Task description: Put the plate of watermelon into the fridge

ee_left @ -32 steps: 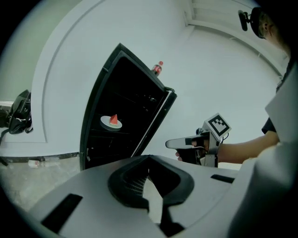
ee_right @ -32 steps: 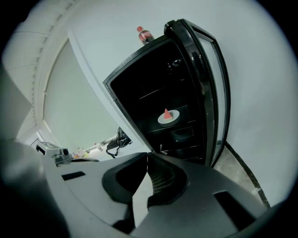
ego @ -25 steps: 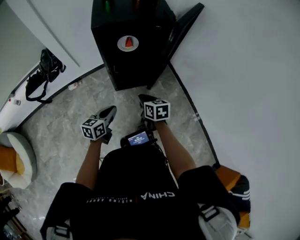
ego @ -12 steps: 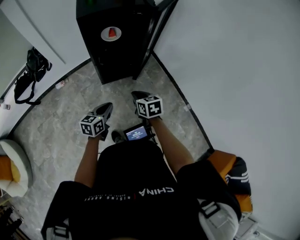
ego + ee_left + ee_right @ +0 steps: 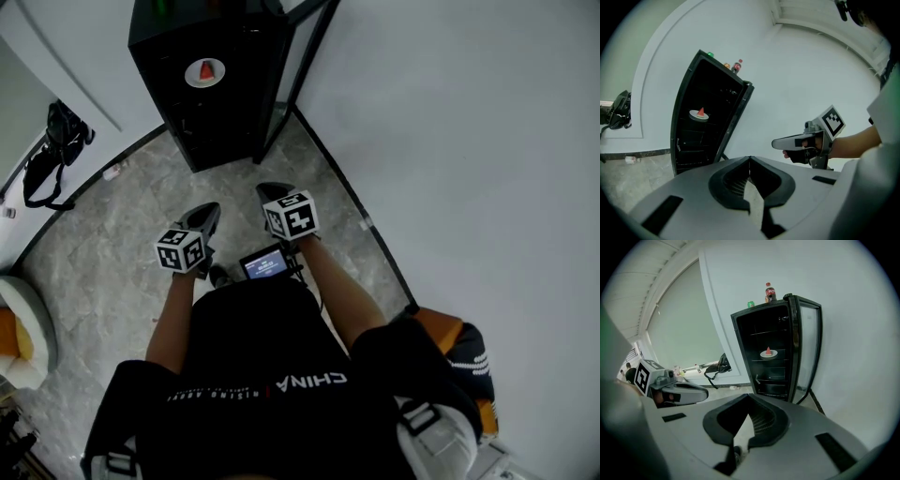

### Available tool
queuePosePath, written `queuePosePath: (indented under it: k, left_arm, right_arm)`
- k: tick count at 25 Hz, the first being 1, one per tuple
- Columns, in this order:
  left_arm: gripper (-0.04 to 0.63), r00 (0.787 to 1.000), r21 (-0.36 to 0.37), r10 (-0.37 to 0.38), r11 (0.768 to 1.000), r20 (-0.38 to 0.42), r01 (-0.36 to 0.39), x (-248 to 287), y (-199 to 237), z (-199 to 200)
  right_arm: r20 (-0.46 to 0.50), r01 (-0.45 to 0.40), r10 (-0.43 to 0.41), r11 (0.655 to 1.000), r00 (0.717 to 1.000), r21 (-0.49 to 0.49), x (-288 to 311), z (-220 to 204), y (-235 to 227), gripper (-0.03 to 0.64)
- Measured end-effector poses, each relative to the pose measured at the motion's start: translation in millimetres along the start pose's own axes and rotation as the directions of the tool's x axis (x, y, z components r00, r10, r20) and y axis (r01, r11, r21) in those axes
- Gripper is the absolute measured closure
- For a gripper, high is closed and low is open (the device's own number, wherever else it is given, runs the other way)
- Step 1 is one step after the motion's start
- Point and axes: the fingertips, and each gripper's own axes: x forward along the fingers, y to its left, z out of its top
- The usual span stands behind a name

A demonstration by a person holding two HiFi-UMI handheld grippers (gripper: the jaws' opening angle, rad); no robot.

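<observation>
The black fridge (image 5: 206, 84) stands with its glass door (image 5: 305, 56) swung open. A white plate with a red watermelon wedge (image 5: 204, 71) rests on an upper shelf inside; it also shows as the plate (image 5: 699, 115) in the left gripper view and the plate (image 5: 768, 353) in the right gripper view. My left gripper (image 5: 208, 214) and right gripper (image 5: 272, 190) hang low over the marble floor, well short of the fridge. Both are shut on nothing: the left gripper (image 5: 750, 159) and right gripper (image 5: 750, 397) have jaw tips that meet.
A cola bottle (image 5: 768, 291) and a green item (image 5: 751, 304) stand on the fridge top. A black bag (image 5: 52, 150) and a small bottle (image 5: 112, 172) lie by the left wall. A white wall (image 5: 469, 141) runs along the right; an orange stool (image 5: 455, 347) is behind me.
The fridge has shifted up and left in the head view and looks smaller, as I step back. Both grippers stay low and shut; the plate has not moved.
</observation>
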Motion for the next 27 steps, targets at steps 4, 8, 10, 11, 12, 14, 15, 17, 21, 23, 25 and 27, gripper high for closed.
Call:
queuePosePath:
  k: [4,8,10,11,12,14,15,17,21,23,25,27]
  left_arm:
    - [0.581,1.000,0.003,-0.008,1.000,0.021,0.008,6,-7,13]
    - [0.581,0.999,0.020,0.004,1.000,0.037,-0.005,10,-11,23]
    - [0.582,0.999,0.067,0.033,0.997,0.015,-0.034,11,-9,21]
    - [0.583,0.999,0.103,0.050,0.994,-0.009,-0.049,12,-8,18]
    - [0.583,0.998,0.127,0.058,0.990,-0.026,-0.055,12,-8,15]
    - [0.583,0.999,0.109,0.047,0.993,-0.024,-0.044,13,-9,14]
    - [0.583,0.999,0.087,0.037,0.996,-0.017,-0.035,14,-10,14]
    - [0.583,1.000,0.070,0.019,0.997,-0.019,-0.018,15,-10,15]
    - [0.583,0.999,0.042,-0.033,0.999,-0.005,0.033,16,-15,20]
    - [0.583,0.999,0.034,-0.044,0.998,-0.003,0.044,18,-14,21]
    - [0.583,0.999,0.039,-0.044,0.998,-0.011,0.044,19,-13,21]
    - [0.583,0.999,0.045,-0.041,0.998,-0.017,0.042,20,-12,20]
  right_arm:
    - [0.014,-0.042,0.042,0.999,0.999,-0.034,4,12,1,0.600]
    - [0.028,-0.069,0.070,0.997,0.997,-0.047,7,23,-1,0.600]
    - [0.031,-0.079,0.080,0.996,0.996,-0.044,9,25,-2,0.600]
    - [0.031,-0.083,0.084,0.996,0.996,-0.041,10,25,-2,0.600]
    - [0.031,-0.086,0.087,0.996,0.996,-0.036,11,24,-3,0.600]
    - [0.029,-0.092,0.092,0.995,0.995,-0.024,13,21,-4,0.600]
    - [0.028,-0.094,0.095,0.995,0.995,-0.020,14,20,-4,0.600]
    - [0.025,-0.098,0.098,0.995,0.995,-0.017,17,19,-4,0.600]
    - [0.026,-0.096,0.097,0.995,0.995,-0.014,18,23,-6,0.600]
    - [0.027,-0.095,0.095,0.995,0.995,-0.013,19,24,-7,0.600]
    - [0.026,-0.094,0.094,0.996,0.995,-0.012,19,25,-8,0.600]
    - [0.025,-0.093,0.093,0.996,0.995,-0.009,20,25,-9,0.600]
